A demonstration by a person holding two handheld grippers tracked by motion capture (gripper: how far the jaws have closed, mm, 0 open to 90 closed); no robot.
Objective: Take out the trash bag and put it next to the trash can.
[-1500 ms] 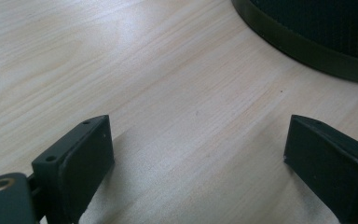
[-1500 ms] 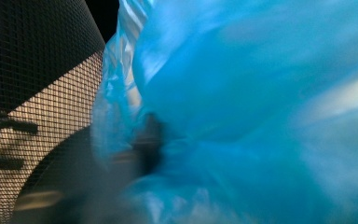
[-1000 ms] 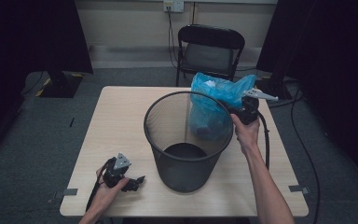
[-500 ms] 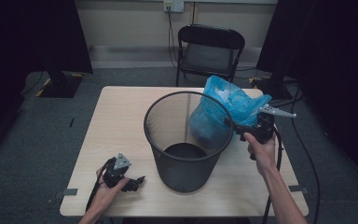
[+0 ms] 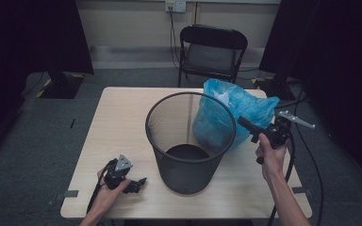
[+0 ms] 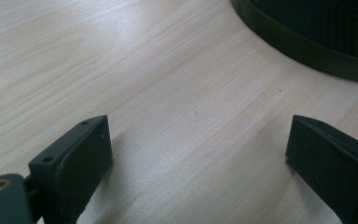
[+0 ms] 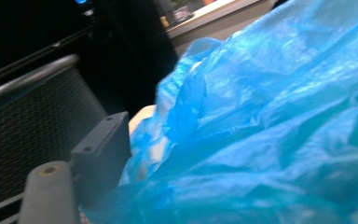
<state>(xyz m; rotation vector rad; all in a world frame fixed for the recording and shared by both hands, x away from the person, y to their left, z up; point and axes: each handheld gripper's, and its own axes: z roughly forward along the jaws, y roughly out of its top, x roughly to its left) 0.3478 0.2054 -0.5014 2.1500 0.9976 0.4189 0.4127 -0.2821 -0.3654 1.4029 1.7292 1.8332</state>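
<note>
High view puts the black mesh bin (image 5: 188, 141) at the centre of the frame on the wooden table (image 5: 122, 122), with the blue plastic bag (image 5: 231, 115) bunched against its right side, outside the rim. My right gripper (image 5: 252, 128) points into that bag from the right of the frame. In the right gripper view blue film covers most of the picture and hides one of my jaws, so I cannot tell whether they have closed on the plastic.

My left gripper (image 5: 139, 183) lies low on the table at lower left, jaws spread wide over bare wood and holding nothing, just beside the bin's base.

I judge the bin to be the main risk: nothing steadies it, so a pull on the bag could drag against the rim and tip or slide it. Thin film could also slip out or tear if only a fold is pinched.
</note>
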